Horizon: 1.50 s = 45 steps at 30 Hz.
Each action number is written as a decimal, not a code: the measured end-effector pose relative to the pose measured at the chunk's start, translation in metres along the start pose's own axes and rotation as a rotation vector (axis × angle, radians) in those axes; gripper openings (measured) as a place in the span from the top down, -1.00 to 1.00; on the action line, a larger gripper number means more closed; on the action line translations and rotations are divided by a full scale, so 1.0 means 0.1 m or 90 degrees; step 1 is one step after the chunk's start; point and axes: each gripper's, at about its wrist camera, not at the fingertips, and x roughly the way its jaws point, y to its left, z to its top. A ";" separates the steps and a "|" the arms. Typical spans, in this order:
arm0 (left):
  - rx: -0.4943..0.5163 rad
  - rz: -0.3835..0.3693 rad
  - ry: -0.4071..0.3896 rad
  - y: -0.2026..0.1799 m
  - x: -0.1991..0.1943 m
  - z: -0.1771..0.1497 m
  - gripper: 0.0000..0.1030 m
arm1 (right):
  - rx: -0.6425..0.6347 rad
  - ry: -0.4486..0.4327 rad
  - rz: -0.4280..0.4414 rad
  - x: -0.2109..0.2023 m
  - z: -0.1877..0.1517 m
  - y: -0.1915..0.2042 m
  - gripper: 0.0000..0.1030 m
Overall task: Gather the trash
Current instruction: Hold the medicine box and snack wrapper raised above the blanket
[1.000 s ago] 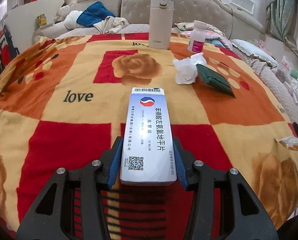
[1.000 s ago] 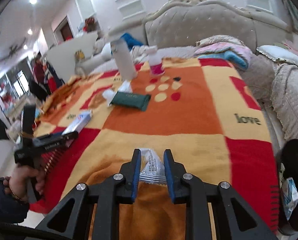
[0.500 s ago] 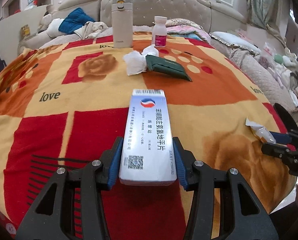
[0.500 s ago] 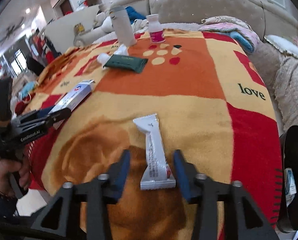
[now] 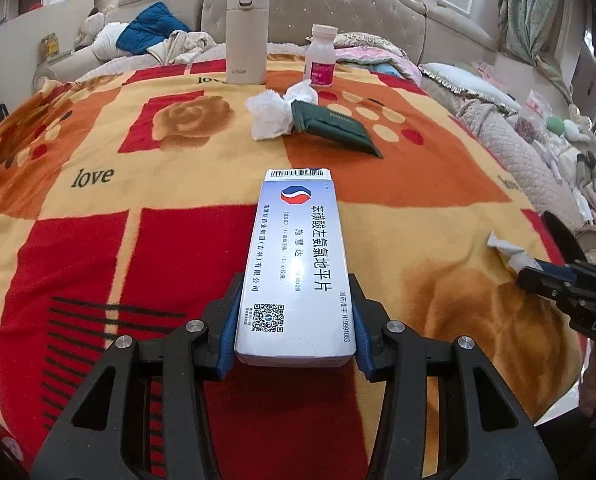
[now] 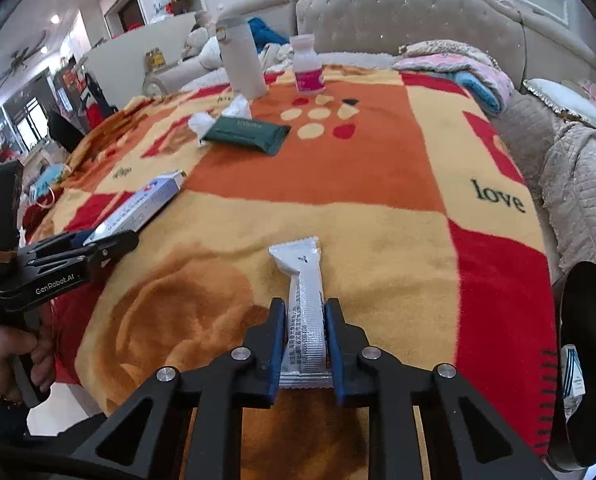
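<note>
Left wrist view, from left to right: the flowered blanket [image 5: 98, 208] in red, orange and yellow covers the bed, with the word "love" woven at its left. Further back stands a beige thermos [image 5: 245, 34], upright, and just right of it a white pill bottle [image 5: 321, 56] with a pink label. In front of these lies a crumpled tissue [image 5: 274, 114], touching the near end of a dark green pouch [image 5: 331, 128]. At centre the left gripper [image 5: 294, 328] has its blue pads pressed against both long sides of a white medicine box [image 5: 296, 264], which points away from the camera, its far end over the blanket. At the right edge the right gripper [image 5: 537, 274] comes in, with a white sachet [image 5: 507, 250] sticking out from between its fingers.

In the right wrist view, again left to right: a hand [image 6: 26, 356] grips the handle of the left gripper [image 6: 110, 242], whose fingers are closed on the medicine box [image 6: 140, 208]. Behind it are the tissue [image 6: 202, 122], the green pouch [image 6: 250, 132], the thermos [image 6: 240, 60] and the pill bottle [image 6: 307, 66]. At centre the right gripper [image 6: 305, 344] is narrowed onto the lower part of the sachet [image 6: 303, 292], pads touching both sides, the upper sealed end lying free toward the blanket [image 6: 397, 208]. At the far right edge is a dark bin rim [image 6: 581, 360] with a bit of printed packaging inside.
</note>
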 end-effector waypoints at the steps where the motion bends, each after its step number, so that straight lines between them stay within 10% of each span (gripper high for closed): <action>1: 0.001 -0.001 -0.005 -0.01 -0.03 0.02 0.14 | -0.001 -0.011 0.001 -0.03 0.00 0.00 0.64; 16: 0.010 -0.012 -0.032 -0.13 -0.26 0.08 0.14 | 0.005 -0.062 0.005 -0.19 0.03 -0.02 0.65; 22: 0.015 -0.017 -0.025 -0.17 -0.23 0.04 0.14 | -0.029 0.027 -0.021 0.10 -0.04 0.02 0.17; 27: 0.016 -0.010 -0.021 -0.16 -0.22 0.05 0.14 | 0.005 0.016 -0.033 0.06 -0.03 -0.08 0.67; 45: 0.048 0.019 -0.025 -0.42 -0.28 0.12 0.14 | 0.001 -0.113 -0.008 -0.36 0.05 0.01 0.69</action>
